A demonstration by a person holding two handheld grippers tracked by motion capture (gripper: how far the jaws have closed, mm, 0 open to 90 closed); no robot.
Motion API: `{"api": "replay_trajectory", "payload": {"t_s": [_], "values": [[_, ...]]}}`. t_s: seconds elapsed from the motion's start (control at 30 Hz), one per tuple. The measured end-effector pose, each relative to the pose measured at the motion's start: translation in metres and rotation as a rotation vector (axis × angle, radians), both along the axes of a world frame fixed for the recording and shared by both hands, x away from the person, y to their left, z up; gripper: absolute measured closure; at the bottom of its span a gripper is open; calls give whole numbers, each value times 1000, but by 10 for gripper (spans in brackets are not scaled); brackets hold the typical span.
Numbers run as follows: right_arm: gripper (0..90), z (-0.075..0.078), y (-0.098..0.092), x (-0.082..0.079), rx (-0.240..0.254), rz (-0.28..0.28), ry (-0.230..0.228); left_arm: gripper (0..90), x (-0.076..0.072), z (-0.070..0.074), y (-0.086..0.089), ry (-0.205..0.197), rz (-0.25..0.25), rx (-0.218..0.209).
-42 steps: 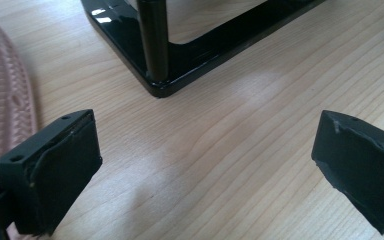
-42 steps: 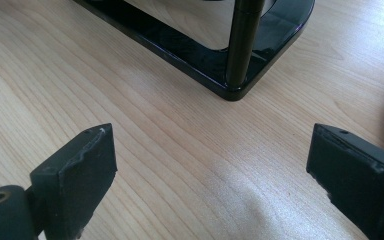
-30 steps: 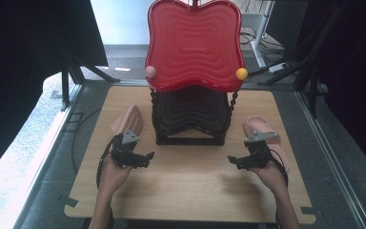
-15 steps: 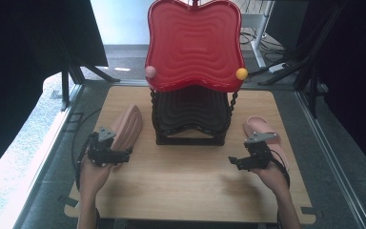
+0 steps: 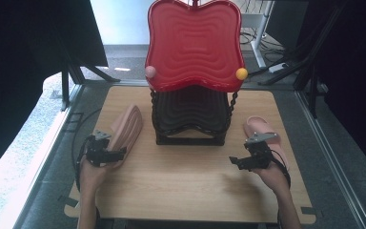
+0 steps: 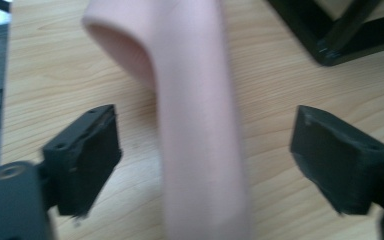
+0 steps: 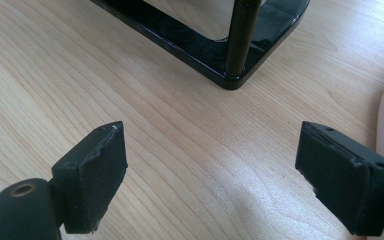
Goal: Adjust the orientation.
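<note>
At the high view's lower left, the left tool [image 5: 108, 153] has its jaws closing around the pink foam slipper [image 6: 200, 125], pads not yet touching. The right tool [image 7: 220, 185] at lower right gapes over the wooden table [image 7: 180, 150].

No readable text, label, brand, number or sign is showing anywhere in the three views: nothing legible on the pink slippers, the red-and-black rack, the wooden surface or the black gripper pads.
</note>
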State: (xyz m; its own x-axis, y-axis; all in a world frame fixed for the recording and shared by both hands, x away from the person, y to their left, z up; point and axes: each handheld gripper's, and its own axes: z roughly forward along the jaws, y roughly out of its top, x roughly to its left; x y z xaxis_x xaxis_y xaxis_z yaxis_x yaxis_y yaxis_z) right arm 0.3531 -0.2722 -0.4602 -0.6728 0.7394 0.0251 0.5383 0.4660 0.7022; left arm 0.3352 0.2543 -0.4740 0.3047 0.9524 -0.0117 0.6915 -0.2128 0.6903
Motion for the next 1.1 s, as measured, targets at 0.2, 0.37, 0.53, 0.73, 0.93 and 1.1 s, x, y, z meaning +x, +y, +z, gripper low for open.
{"api": "replay_trajectory", "payload": {"t_s": [0.2, 0.37, 0.53, 0.73, 0.93, 1.1], "values": [[128, 0, -1, 0, 3, -3, -1, 346, -2, 1, 8, -15, -22, -115], [130, -2, 1, 0, -4, 8, 10, 502, 1, -7, 8, 11, -25, -143], [131, -2, 0, 1, -2, 7, 10, 609, 0, -5, 8, -20, -1, -124], [131, -2, -3, 1, 0, -5, 8, 615, -13, 13, 21, -70, 54, -69], [131, -2, -2, 1, 0, 2, 10, 615, -25, 23, 31, -99, 131, 78], [132, -4, -1, 1, -3, 7, 17, 607, -26, 22, 27, -100, 99, 129]]}}
